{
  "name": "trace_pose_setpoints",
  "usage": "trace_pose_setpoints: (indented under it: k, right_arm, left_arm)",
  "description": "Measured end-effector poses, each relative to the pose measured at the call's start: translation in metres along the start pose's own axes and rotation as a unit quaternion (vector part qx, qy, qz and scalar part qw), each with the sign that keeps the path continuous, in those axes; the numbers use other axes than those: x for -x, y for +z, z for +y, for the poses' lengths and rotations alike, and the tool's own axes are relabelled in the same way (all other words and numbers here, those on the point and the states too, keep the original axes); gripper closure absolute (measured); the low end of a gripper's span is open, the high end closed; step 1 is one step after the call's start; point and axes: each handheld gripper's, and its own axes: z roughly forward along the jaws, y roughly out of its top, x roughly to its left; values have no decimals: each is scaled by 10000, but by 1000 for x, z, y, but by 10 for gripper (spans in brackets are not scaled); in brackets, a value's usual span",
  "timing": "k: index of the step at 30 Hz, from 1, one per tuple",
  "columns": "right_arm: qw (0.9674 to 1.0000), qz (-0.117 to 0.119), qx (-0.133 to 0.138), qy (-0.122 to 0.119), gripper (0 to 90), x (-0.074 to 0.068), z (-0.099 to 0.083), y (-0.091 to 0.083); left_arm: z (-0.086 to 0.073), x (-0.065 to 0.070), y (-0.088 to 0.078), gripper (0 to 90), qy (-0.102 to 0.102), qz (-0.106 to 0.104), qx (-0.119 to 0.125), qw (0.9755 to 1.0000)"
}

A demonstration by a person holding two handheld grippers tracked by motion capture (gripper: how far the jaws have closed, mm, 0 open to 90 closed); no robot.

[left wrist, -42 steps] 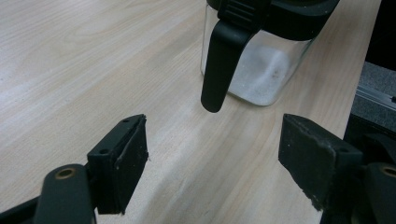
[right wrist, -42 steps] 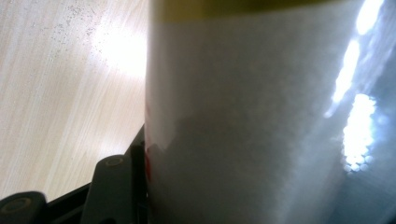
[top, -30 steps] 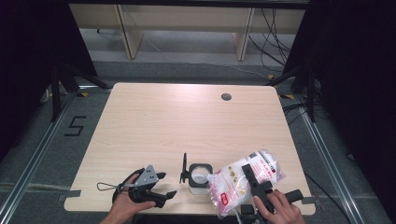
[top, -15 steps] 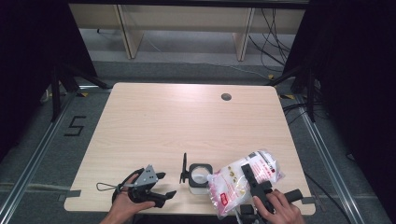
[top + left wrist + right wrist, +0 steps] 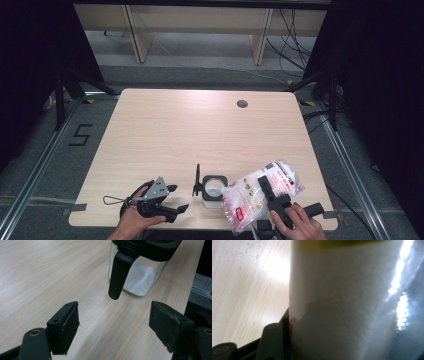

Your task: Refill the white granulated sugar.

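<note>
Nothing's budged since a second ago: right tongs [image 5: 266, 188] clamped on the bag [image 5: 260, 196], tipped over the open jar [image 5: 214, 187] near the table's [image 5: 200, 130] front edge. Left tongs [image 5: 172, 197] gape empty. Only a little white stuff in there, most pouring left.

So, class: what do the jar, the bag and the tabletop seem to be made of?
Jar: clear glass or hard plastic, see-through walls, matte black lid. Bag: thin glossy plastic film, crinkled, white grains showing through. Tabletop: pale wood-grain surface, probably laminate, smooth with faint sheen.
</note>
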Motion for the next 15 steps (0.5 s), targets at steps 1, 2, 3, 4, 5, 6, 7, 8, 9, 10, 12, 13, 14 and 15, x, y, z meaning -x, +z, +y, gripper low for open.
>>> trace_pose_setpoints:
  k: [1,2,3,4,5,6,7,8,9,10,12,13,14,15]
  right_arm:
    - [10000,10,-17,28,446,0,0,0]
    - [10000,10,-25,35,446,0,0,0]
    - [10000,5,-16,13,446,0,0,0]
    - [10000,4,-23,11,447,0,0,0]
    - [10000,2,-29,6,447,0,0,0]
    - [9999,8,-53,93,446,-2,-1,0]
    - [9999,18,-54,83,446,-2,-1,0]
    - [9999,-5,-1,-115,446,1,-1,0]
    - [9999,-27,-2,-101,446,1,-1,0]
    - [10000,-26,-46,40,446,-1,-1,0]
    - [9999,-18,16,-136,447,1,-1,0]
    - [9999,-31,25,-110,448,1,-1,0]
    - [10000,-33,1,-49,448,0,-1,0]
    - [9999,-41,35,-99,449,1,-1,0]
  left_arm:
    - [0,0,0,233,17,-11,3,10000]
    - [0,0,0,233,-19,-16,33,10000]
    - [0,0,0,233,4,-3,-2,10000]
    - [0,0,0,233,-16,0,3,10000]
    - [0,0,0,233,-16,8,3,10000]
    - [0,0,0,233,-14,13,1,10000]
    - [0,0,0,233,-75,-10,57,10000]
    - [0,1,1,233,-130,-35,104,9999]
    - [0,1,1,233,-111,-29,101,9999]
    - [0,1,1,233,-100,-28,82,9999]
    - [0,0,1,234,-71,-37,90,9999]
    - [0,0,1,234,-23,-41,96,9999]
    - [0,0,1,234,-50,-27,100,9999]
    - [0,0,0,234,-43,-30,102,9999]
